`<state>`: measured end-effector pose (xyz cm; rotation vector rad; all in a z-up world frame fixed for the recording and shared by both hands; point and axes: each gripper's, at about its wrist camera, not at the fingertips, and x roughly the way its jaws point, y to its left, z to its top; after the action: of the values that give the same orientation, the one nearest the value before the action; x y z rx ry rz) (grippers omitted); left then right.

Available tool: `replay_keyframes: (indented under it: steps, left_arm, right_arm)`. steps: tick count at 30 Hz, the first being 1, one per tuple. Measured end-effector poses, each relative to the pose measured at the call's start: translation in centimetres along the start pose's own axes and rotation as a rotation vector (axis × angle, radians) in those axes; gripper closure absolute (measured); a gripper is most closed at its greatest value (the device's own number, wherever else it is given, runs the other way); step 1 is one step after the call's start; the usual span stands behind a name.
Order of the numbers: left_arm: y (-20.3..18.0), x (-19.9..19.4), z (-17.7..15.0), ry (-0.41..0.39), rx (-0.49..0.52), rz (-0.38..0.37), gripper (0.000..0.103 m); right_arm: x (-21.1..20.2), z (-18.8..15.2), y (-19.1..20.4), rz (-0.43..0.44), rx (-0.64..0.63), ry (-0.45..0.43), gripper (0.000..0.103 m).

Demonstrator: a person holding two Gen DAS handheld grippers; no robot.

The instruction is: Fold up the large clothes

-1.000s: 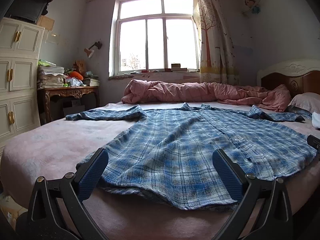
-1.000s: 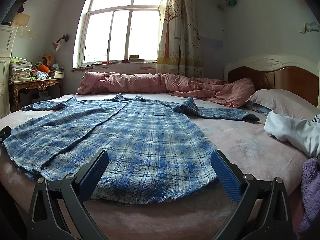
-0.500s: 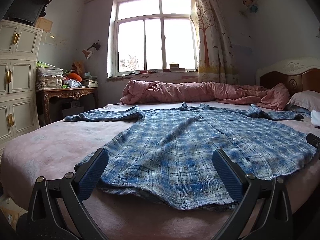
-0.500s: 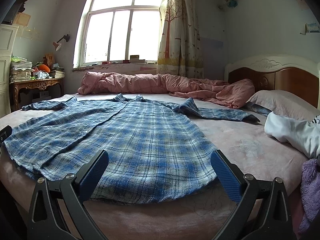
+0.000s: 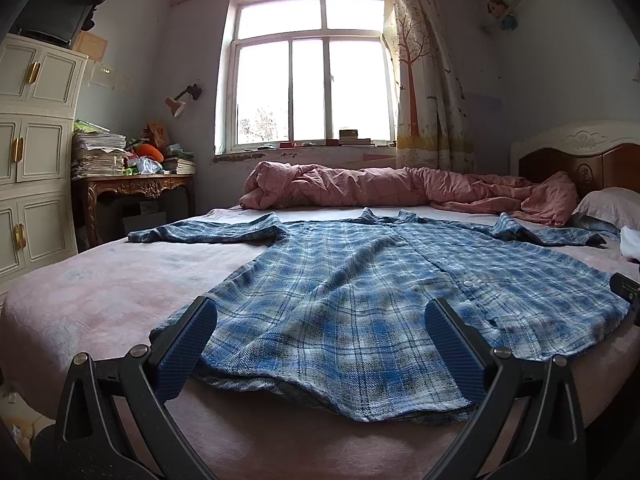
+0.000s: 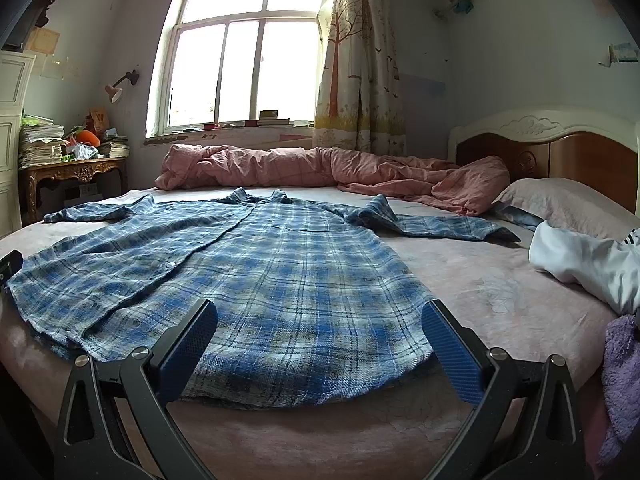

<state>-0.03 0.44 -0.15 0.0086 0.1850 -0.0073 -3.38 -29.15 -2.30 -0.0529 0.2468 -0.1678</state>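
A large blue plaid shirt (image 5: 360, 280) (image 6: 260, 264) lies spread flat, front up, on the pink bed (image 5: 100, 280) (image 6: 480, 280), collar toward the window and both sleeves stretched out sideways. My left gripper (image 5: 320, 344) hovers open just short of the hem's left part, nothing between its blue pads. Above the hem's right part my right gripper (image 6: 320, 344) is open too and holds nothing. Each gripper's tip peeks into the other's view at the frame edge.
A rumpled pink duvet (image 5: 400, 192) (image 6: 340, 172) runs along the far side under the window. Pillow (image 6: 560, 204), a white garment (image 6: 588, 268) and a purple cloth (image 6: 624, 372) lie at the right by the headboard. A cluttered wooden table (image 5: 132, 188) and white cabinet (image 5: 32, 152) stand left.
Both views shifted only slightly; the left gripper drifted a little, so the room sits marginally lower and nearer. The shirt has not moved and both grippers stay open.
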Motion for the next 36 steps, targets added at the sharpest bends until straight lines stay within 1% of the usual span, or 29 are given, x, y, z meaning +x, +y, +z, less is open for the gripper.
replay_keyframes:
  steps: [14,21,25,28,31,34,36]
  left_arm:
    - [0.3,0.1,-0.1,0.015,-0.013,-0.003,0.000]
    - [0.8,-0.3,0.1,-0.015,-0.026,0.013,0.000]
    - [1.0,-0.6,0.2,-0.020,-0.034,-0.002,0.000]
    - [1.3,-1.4,0.4,-0.058,-0.044,-0.026,0.000]
    - [1.3,-1.9,0.4,-0.092,-0.035,-0.017,0.000]
    - [1.2,-1.6,0.4,-0.076,-0.033,-0.023,0.000]
    - [1.3,-1.5,0.5,-0.066,-0.050,-0.039,0.000]
  right_arm:
    - [0.0,0.0,0.0,0.000,0.005,0.000,0.000]
    - [0.1,0.0,0.1,0.013,0.017,0.005,0.000]
    - [-0.1,0.0,0.4,0.012,0.017,-0.004,0.000]
    - [0.1,-0.1,0.5,0.009,0.021,-0.002,0.000]
    - [0.3,-0.1,0.2,0.006,0.019,0.006,0.000]
    - [0.1,0.0,0.3,0.017,0.019,-0.004,0.000]
    - [-0.2,0.0,0.1,0.006,0.017,-0.024,0.000]
